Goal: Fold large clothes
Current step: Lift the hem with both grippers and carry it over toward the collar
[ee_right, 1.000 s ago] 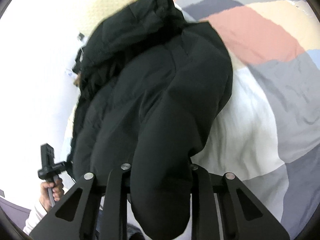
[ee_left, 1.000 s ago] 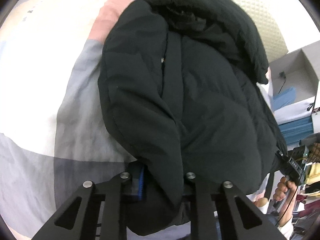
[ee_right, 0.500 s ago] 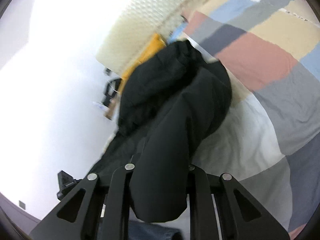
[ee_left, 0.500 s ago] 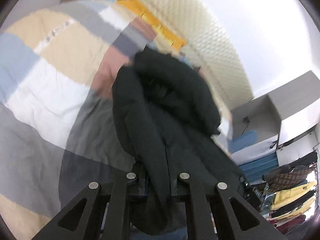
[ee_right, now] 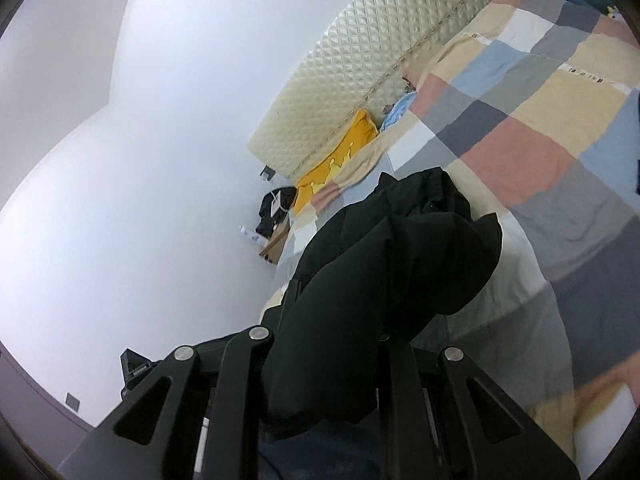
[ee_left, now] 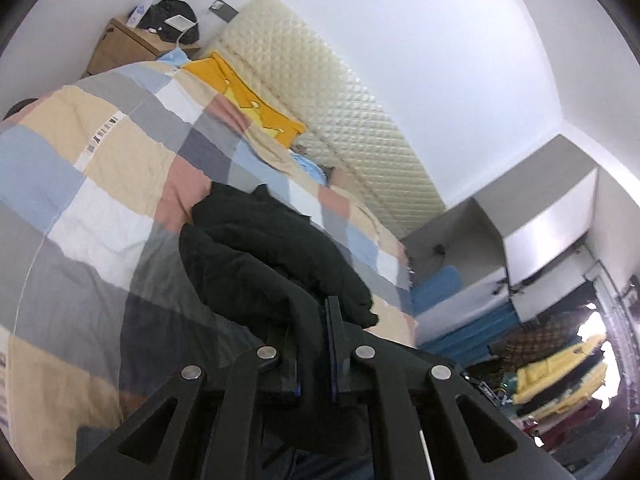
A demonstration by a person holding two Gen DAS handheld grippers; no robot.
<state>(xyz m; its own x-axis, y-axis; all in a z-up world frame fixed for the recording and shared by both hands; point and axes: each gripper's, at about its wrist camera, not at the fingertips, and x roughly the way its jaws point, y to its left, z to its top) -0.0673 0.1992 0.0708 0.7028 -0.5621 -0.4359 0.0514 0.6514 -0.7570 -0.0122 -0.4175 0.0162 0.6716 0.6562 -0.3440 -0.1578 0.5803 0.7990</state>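
The black padded jacket hangs bunched above the patchwork quilt of the bed, near the bed's foot edge, its far part trailing toward the quilt. The left tongs are clamped on a fold of its black cloth, and their jaws have just been closing on it. The right tongs are likewise clamped on a thick roll of the jacket. At the head edge a yellow garment lies below the cream quilted headboard.
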